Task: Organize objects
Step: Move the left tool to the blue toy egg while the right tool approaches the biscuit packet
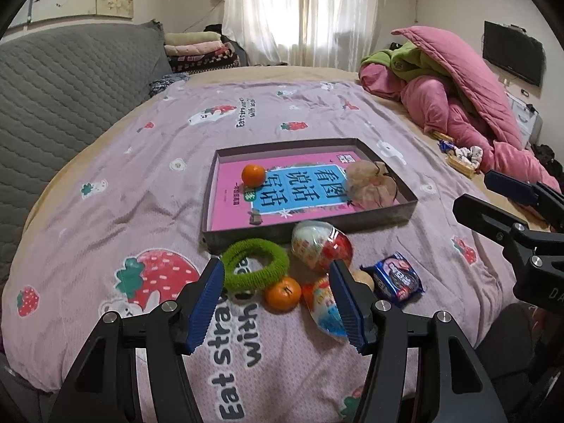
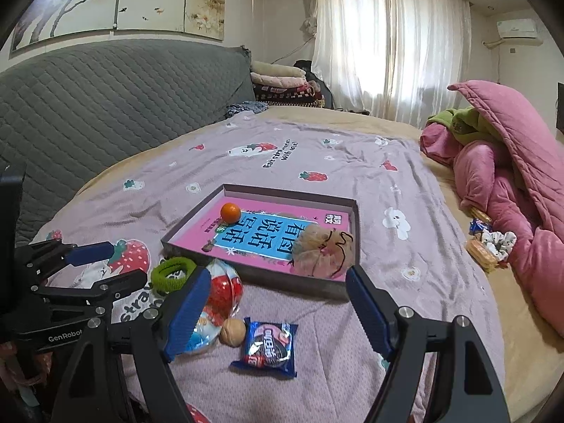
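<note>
1. Bed [image 1: 105, 183] carries everything, under a pink strawberry blanket.
2. Shallow box [image 1: 310, 227] sits mid-bed, holding a pink book, one orange [image 1: 253, 175] and a mesh pouch [image 1: 370, 184].
3. Left tool [image 1: 276, 303] and right tool [image 2: 278, 313] both gape wide, empty.
4. Green hair tie [image 1: 255, 268], toy eggs, second orange [image 1: 283, 294], walnut [image 2: 232, 332] and cookie packet [image 2: 268, 347] cluster toward the bed's near edge, before the box.

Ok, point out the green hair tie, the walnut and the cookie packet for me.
green hair tie [image 1: 256, 263], left wrist view, on its fuzzy ring.
walnut [image 2: 232, 332], right wrist view, on its shell.
cookie packet [image 2: 268, 347], right wrist view, on the wrapper's middle.
</note>
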The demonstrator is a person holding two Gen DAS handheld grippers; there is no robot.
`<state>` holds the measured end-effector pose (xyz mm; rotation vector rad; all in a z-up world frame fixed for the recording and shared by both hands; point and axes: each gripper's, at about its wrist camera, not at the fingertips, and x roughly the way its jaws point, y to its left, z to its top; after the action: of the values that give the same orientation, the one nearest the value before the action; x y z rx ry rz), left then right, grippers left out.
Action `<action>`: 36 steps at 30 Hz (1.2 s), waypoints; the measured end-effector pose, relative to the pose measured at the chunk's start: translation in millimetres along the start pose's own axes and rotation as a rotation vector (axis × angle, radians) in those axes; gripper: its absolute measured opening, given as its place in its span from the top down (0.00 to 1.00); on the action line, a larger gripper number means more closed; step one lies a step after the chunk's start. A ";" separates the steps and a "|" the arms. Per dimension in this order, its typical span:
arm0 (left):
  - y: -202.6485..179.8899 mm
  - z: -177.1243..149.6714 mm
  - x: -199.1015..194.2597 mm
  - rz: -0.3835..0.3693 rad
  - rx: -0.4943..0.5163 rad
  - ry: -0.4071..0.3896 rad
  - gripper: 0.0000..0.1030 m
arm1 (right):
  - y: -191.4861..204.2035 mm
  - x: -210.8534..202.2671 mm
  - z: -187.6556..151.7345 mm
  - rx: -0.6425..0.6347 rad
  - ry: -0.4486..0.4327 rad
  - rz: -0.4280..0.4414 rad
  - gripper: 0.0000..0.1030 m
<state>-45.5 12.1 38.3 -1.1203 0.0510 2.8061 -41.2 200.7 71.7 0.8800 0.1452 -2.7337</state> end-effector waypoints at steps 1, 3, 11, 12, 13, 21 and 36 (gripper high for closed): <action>-1.6 -1.7 -1.5 -0.005 0.001 0.002 0.39 | -0.4 -1.1 -1.9 -0.001 0.003 -0.002 0.24; -5.4 -4.8 -4.1 -0.006 0.006 0.000 0.39 | -0.2 -4.1 -5.8 -0.002 0.008 -0.005 0.24; -17.6 -20.4 -6.4 -0.036 0.004 0.020 0.39 | 1.4 -6.4 -24.4 -0.001 0.039 -0.012 0.24; -18.2 -22.2 -5.2 -0.042 0.005 0.028 0.39 | 1.4 -5.5 -27.4 0.000 0.045 -0.015 0.24; -18.3 -23.9 -3.8 -0.045 0.008 0.036 0.39 | 1.8 -4.5 -29.9 0.001 0.051 -0.015 0.24; -21.3 -33.7 4.4 -0.048 0.011 0.075 0.39 | 3.8 6.7 -53.2 0.004 0.098 0.002 0.24; -30.6 -41.3 27.2 -0.076 0.014 0.120 0.39 | 4.1 30.0 -72.9 -0.005 0.153 0.023 0.24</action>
<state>-33.0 42.0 -9.9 -1.2594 0.0387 2.6659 -22.8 202.9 -5.0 1.0821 0.1706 -2.6426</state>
